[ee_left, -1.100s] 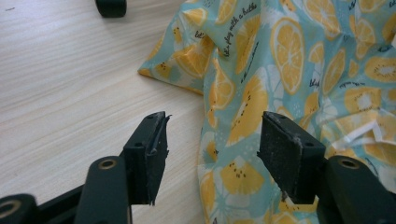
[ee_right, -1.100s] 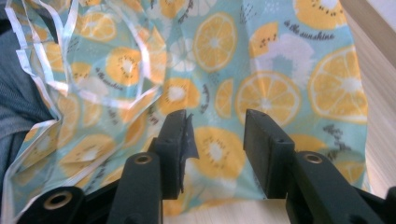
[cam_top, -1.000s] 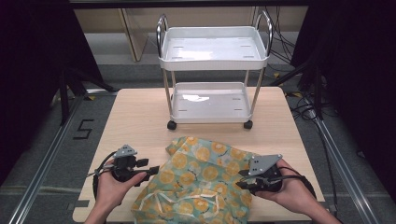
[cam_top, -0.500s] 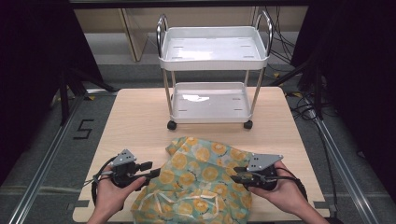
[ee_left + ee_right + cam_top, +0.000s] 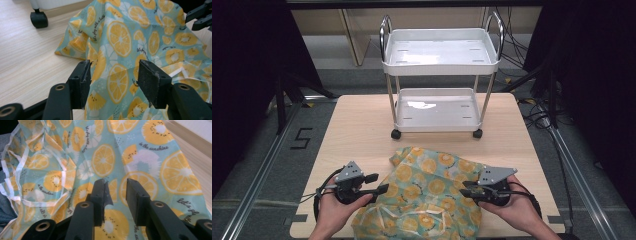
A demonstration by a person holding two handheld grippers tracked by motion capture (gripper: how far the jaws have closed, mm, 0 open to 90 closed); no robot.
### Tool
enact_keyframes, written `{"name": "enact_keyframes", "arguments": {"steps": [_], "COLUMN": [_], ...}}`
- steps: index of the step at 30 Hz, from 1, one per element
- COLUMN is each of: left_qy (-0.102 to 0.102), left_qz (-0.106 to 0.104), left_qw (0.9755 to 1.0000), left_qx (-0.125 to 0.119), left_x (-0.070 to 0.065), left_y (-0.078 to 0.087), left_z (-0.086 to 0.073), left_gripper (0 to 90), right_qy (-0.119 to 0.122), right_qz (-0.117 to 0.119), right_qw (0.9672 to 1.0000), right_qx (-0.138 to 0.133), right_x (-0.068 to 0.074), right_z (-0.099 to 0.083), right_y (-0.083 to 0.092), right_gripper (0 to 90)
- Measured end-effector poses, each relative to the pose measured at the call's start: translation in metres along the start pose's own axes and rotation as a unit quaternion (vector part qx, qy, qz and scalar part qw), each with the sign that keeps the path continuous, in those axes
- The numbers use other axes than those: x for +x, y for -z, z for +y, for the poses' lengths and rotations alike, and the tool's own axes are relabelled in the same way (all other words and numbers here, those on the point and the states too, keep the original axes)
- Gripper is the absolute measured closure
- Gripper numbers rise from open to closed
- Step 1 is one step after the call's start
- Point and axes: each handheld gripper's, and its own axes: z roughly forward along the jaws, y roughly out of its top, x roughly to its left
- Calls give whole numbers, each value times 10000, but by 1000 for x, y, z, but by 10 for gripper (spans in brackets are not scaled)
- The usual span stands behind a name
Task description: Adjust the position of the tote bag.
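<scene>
A fruit-print cloth (image 5: 427, 200) lies crumpled on the near edge of the bench (image 5: 362, 125), in front of a white trolley (image 5: 439, 65). The left gripper (image 5: 379, 184), jaws just reopened wide, straddles a fold without pressing. The right gripper (image 5: 468, 188), jaws narrowing but apart, sits over the cloth's right side

black hand-held gripper (image 5: 377, 184), grey triangular plate, cable

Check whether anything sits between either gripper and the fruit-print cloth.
Nothing visible does. The left gripper stands open at the cloth's left edge, with fabric between its jaws but not pinched. The right gripper is at the right edge, jaws narrower, fabric right in front of them; whether they pinch it is unclear.
</scene>
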Motion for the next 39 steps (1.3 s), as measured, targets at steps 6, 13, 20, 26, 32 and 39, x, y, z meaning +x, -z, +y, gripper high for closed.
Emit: {"name": "enact_keyframes", "arguments": {"steps": [6,13,20,26,32,39], "left_qy": [-180,-262,-634,-979,-1076,-1119], "left_qz": [-4,-104,-475,-639,-589,-580], "left_qw": [9998,9993,9953,9893,9858,9843], "left_qx": [114,239,553,875,1146,1239], "left_x": [-2,-10,-18,-25,-22,-20], "left_y": [0,2,-9,-11,-16,-17], "left_z": [-1,-1,-1,-4,-9,-11], "left_gripper": [400,442,459,418,415,430], "right_qy": [-146,-111,-98,-108,-32,-159], "right_qz": [67,388,889,1344,1544,1528], "right_qw": [9999,9989,9945,9883,9803,9762], "right_qx": [39,236,542,707,1230,1529], "right_x": [2,4,14,29,42,49], "right_z": [3,4,1,-1,-9,-14], "right_y": [1,-3,-8,-17,-36,-47], "right_gripper": [638,615,541,496,483,693]}}
